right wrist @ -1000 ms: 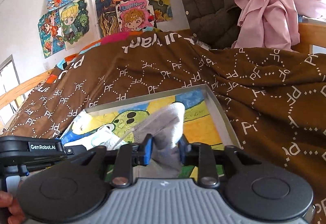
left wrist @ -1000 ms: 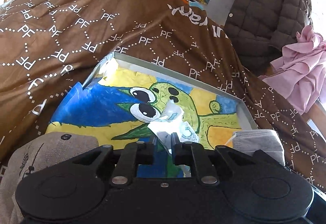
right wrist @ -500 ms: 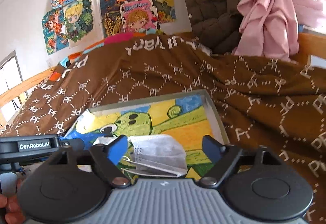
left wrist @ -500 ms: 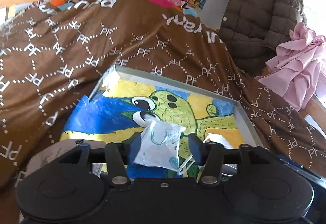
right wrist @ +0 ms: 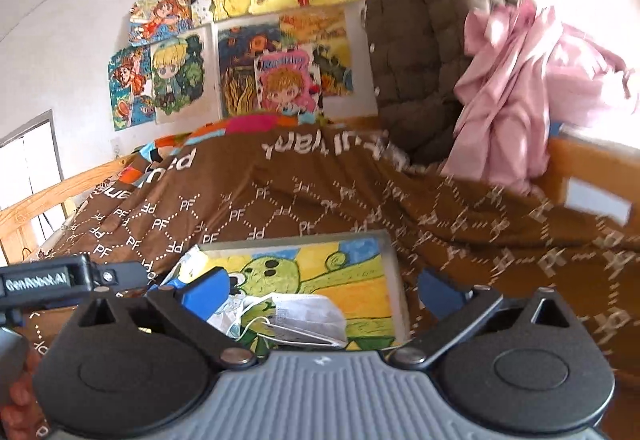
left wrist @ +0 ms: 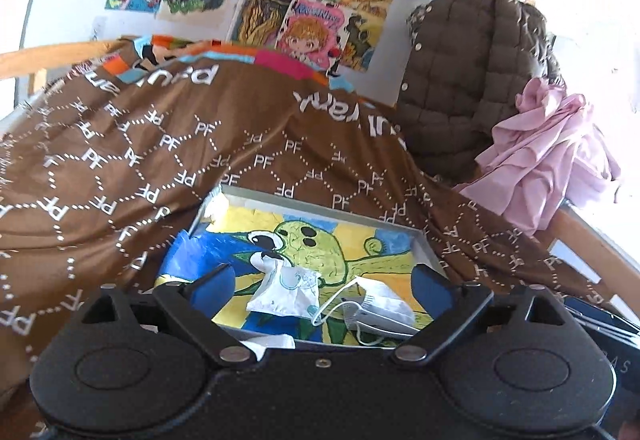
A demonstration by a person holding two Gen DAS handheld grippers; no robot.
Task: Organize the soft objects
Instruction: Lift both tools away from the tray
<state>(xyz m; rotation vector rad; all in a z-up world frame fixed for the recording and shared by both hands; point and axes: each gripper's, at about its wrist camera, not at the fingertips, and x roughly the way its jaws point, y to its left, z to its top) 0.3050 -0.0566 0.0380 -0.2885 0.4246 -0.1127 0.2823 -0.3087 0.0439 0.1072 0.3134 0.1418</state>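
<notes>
Fingers of the left gripper stand wide apart at the lower middle of the left wrist view, with nothing between them but the scene behind. Just beyond them, a small white pouch with pale blue print lies crumpled on the painted lining of a shallow grey tray, and to its right in the frame a white face mask lies folded, its ear loop curling toward the pouch. Pouch and mask sit near each other at the near end of the tray; neither touches a finger.

On the right wrist view the right gripper is likewise spread, its blue-padded fingers holding nothing. The face mask lies low in the frame between them on the tray, overlapping the pouch, which shows only partly behind the left finger pad. At the left edge of this view the black body of the other gripper shows, and part of a hand appears in the lower left corner.

The tray rests on a brown bedspread printed with white letters and dotted diamonds. A wooden bed rail runs along the left. In the upper right of both views a brown quilted jacket and a pink garment hang together. Colourful drawings cover the white wall across the top.
</notes>
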